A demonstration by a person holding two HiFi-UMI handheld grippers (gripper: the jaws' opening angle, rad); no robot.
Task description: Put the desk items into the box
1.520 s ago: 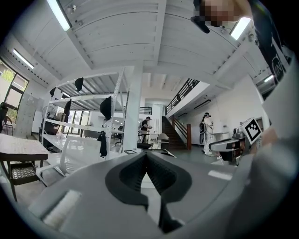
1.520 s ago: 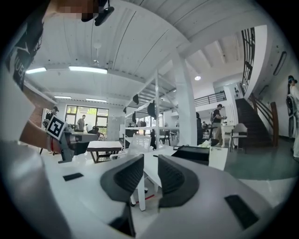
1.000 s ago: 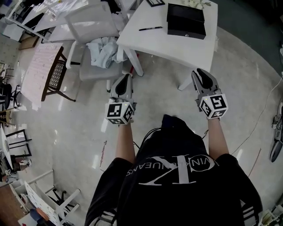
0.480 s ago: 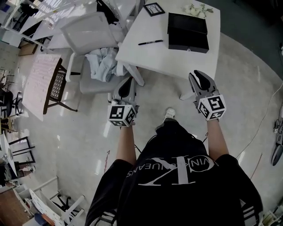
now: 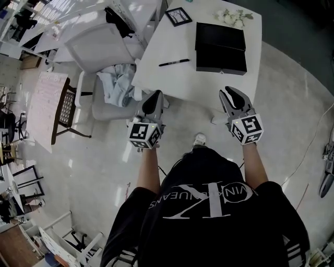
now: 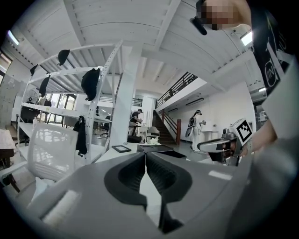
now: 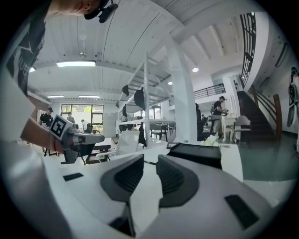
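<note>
Two hand-held grippers, both empty, both held at the near edge of the white rectangular desk (image 5: 193, 78), with none of the desk items lifted yet. Left gripper (image 5: 154, 100): jaws pressed together at the tips, close to the near-left corner. Right gripper (image 5: 230, 96): jaws a narrow slit apart with nothing between them, toward the near-right corner.

Ahead of the right gripper and a little to its left: the flat black rectangular box (image 5: 220, 48), on the right half of the desk. Ahead of the left gripper and slightly to its right: the slim black pen (image 5: 174, 62), flat on the desk, just left of the box and not touching it. Long axis of the pen roughly crosswise, nearly parallel to the near edge, with the right end tipped a little toward the far side. Farther off: a small black-framed picture (image 5: 178, 16) at the far-left corner, and a loose cluster of white flowers (image 5: 232, 16) at the far edge beyond the box.

Judged from this layout: the pen as the closest item, and closer to the left gripper than to the right. Likely need: parting the left jaws, reaching forward, then closing across the pen's thin width rather than along its shaft. Lid state of the box: not readable from these views.
</note>
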